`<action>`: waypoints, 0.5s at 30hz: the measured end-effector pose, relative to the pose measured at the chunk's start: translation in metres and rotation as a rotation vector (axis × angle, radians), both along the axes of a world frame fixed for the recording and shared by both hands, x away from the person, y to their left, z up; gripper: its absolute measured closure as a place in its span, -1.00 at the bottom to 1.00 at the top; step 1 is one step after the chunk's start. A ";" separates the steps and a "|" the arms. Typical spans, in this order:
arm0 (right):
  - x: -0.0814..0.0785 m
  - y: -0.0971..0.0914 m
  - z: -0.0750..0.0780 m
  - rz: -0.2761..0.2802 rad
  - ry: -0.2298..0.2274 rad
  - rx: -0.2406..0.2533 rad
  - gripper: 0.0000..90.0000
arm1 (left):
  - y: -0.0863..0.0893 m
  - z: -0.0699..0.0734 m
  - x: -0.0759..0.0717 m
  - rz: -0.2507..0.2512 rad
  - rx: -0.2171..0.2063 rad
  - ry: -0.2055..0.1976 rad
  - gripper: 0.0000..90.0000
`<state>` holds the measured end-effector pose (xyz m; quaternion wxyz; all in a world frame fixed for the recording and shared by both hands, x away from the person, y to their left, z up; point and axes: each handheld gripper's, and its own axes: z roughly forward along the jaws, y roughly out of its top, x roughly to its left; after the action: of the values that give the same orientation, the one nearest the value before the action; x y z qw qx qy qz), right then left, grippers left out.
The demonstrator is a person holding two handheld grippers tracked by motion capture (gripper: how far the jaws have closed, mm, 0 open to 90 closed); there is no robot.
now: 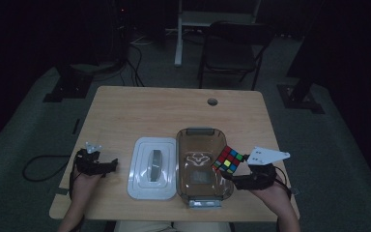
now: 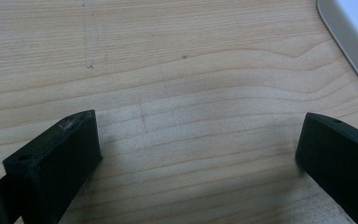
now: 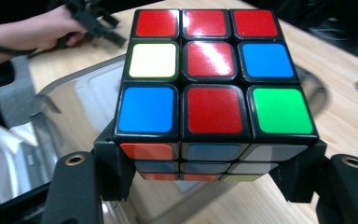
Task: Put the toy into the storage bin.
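A scrambled colour cube point(image 1: 228, 160) point(image 3: 214, 88) hangs just above the right rim of a clear brownish plastic box point(image 1: 200, 164) point(image 3: 70, 107), tilted. My right gripper point(image 1: 233, 170) point(image 3: 209, 165) is shut on it, its jaws pressing the cube's two sides. The box's white lid point(image 1: 152, 167) lies flat on the table to the left of the box. My left gripper point(image 1: 107, 164) point(image 2: 198, 154) rests low over bare wood near the table's left front, open with nothing between its fingers; the lid's edge point(image 2: 354, 32) shows at that view's top right.
The wooden table point(image 1: 174, 111) has a round cable hole point(image 1: 212, 101) at the back right. Beyond the table stand a dark chair point(image 1: 234, 48) and stand bases on a grey floor. A cable point(image 1: 41, 166) loops off the left edge.
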<state>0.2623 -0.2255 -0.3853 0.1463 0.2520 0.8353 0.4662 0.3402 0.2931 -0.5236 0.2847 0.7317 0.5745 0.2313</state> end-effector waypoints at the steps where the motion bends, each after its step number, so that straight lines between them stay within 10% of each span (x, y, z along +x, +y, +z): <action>1: 0.001 0.003 0.000 0.017 0.002 -0.009 -0.25 | 0.000 0.000 0.000 0.000 0.000 0.000 -0.99; 15: 0.024 0.052 0.006 0.237 0.047 -0.232 -0.25 | 0.000 0.000 0.000 0.000 0.000 -0.001 -0.99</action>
<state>0.2867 -0.1740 -0.3795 0.0986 0.1440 0.9106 0.3747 0.3402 0.2930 -0.5237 0.2852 0.7315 0.5743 0.2317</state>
